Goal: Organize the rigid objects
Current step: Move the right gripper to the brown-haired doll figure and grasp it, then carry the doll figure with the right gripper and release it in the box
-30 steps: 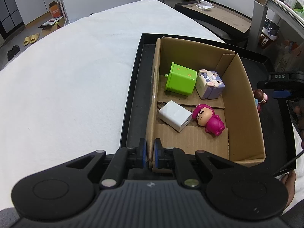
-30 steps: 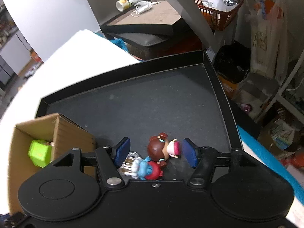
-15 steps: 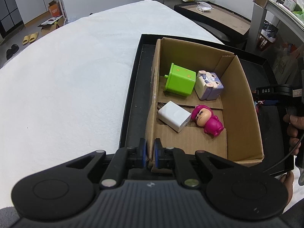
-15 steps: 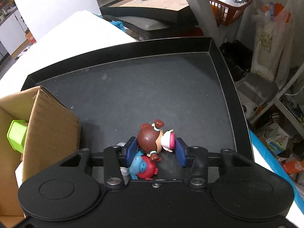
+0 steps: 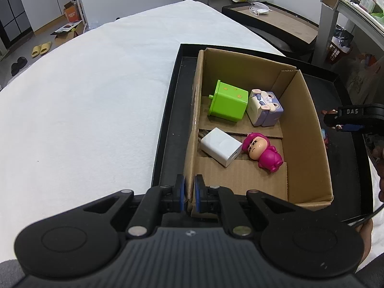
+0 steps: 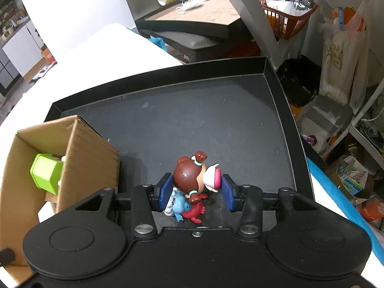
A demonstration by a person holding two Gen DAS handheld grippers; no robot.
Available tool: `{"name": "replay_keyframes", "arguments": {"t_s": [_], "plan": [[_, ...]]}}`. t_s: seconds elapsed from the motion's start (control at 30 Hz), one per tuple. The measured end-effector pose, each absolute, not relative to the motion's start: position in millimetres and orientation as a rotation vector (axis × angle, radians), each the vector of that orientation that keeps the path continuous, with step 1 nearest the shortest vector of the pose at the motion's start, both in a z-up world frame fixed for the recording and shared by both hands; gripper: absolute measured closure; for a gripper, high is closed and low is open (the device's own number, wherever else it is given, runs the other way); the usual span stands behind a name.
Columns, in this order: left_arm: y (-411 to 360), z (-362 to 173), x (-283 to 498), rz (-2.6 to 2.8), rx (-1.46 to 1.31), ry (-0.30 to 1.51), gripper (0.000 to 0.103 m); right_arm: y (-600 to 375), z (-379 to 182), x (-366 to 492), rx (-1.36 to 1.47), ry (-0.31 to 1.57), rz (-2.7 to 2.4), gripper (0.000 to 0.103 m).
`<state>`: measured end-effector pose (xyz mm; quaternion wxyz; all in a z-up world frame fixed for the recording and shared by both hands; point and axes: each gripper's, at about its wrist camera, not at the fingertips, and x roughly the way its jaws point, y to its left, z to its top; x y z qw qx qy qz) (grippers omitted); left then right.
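Note:
My left gripper (image 5: 189, 195) is shut on the near wall of the cardboard box (image 5: 309, 129), which sits in a black tray (image 5: 168, 120). In the box lie a green cube toy (image 5: 228, 104), a purple-white block figure (image 5: 264, 108), a white charger (image 5: 220, 146) and a magenta figurine (image 5: 262, 152). My right gripper (image 6: 196, 190) is shut on a brown-haired doll (image 6: 192, 177) and holds it above the tray floor (image 6: 204, 124), right of the box (image 6: 84, 158). The right gripper shows in the left wrist view (image 5: 352, 117).
A white cloth-covered table (image 5: 84, 96) lies left of the tray. Behind stand a low brown table (image 6: 199, 12) with a cup and a mask, an orange basket (image 6: 285, 16), and floor clutter at the right.
My right gripper has closed on the doll and lifted it off the tray floor. The left gripper has kept its hold on the box wall.

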<state>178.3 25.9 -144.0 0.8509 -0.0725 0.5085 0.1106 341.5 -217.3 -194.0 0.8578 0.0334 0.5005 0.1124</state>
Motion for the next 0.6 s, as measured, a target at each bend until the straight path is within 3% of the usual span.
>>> {"name": "replay_keyframes", "arguments": {"t_s": [0.6], "plan": [[23.1,-143.0,178.3,0.245,-0.141,1.072,0.095,-219.8,-132.2,313.9,0.09,0.911,0.344,0.06]]}}
